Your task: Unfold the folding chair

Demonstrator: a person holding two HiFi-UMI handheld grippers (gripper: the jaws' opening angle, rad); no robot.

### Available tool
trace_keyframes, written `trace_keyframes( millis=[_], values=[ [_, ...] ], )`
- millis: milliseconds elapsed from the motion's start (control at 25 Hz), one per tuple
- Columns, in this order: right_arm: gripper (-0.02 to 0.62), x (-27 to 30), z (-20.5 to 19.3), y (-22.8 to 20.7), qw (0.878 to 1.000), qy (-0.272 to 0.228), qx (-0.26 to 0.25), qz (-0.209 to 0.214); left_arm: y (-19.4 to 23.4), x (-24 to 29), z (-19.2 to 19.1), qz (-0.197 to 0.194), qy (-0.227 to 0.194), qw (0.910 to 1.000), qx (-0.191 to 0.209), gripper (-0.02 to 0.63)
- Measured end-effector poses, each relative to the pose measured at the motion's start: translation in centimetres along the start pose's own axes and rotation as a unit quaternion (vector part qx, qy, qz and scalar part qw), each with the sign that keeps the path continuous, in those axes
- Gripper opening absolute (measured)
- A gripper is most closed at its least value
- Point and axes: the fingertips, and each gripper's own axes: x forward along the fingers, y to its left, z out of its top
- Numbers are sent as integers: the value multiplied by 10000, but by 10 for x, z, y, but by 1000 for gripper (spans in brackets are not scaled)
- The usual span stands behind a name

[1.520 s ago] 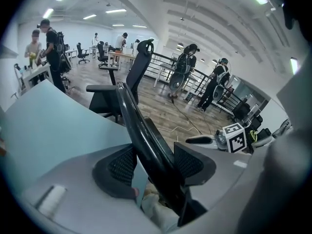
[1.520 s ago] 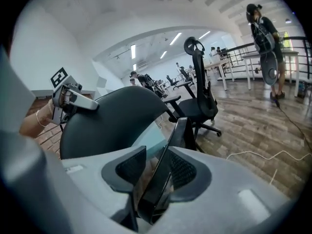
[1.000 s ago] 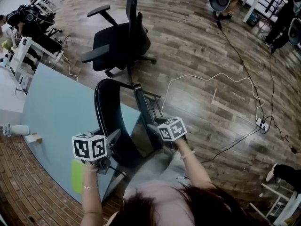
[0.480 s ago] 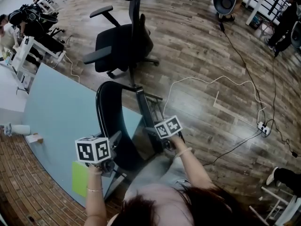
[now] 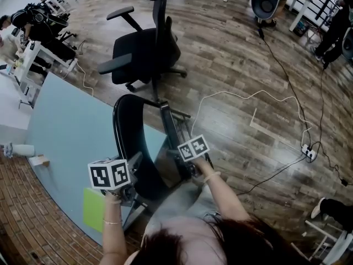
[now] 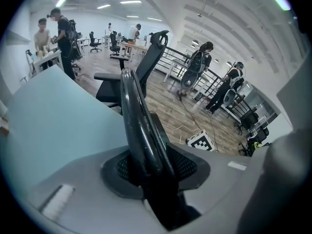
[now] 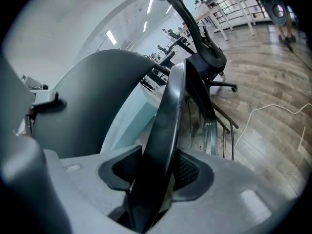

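Right between the two grippers stands the folding chair (image 5: 129, 142), still folded flat and upright. The left gripper (image 5: 134, 162) has just been closing its jaws, and now they squeeze the round black back rim (image 6: 139, 116), which runs up and away from it. The right gripper (image 5: 179, 152) is clamped on the thin seat edge (image 7: 168, 116), which also stands tall in front of it. The seat lies just to the right of the back, almost flat against it. The blue table (image 5: 66, 131) is off past the left gripper. I think the right gripper must swing the seat out and down, away from the left one, while the left one holds the back steady.
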Motion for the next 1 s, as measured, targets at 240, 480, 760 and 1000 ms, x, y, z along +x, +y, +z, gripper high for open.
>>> trace_keyframes(
  millis=[240,480,760,1000],
  values=[
    [151,-13,2,-14,9995,-110,101,-263,-8,6,-2,-129,37,9999,-9,137],
    [127,-37,0,-36,9982,-207,526,-178,-10,9,-3,-26,-15,10000,-23,123],
    [126,-44,-1,-41,9980,-133,608,-82,-19,11,-2,35,-53,9997,-225,107],
    [124,-50,-2,-44,9974,-201,690,-23,-27,12,2,154,-103,9996,-223,100]
  ],
)
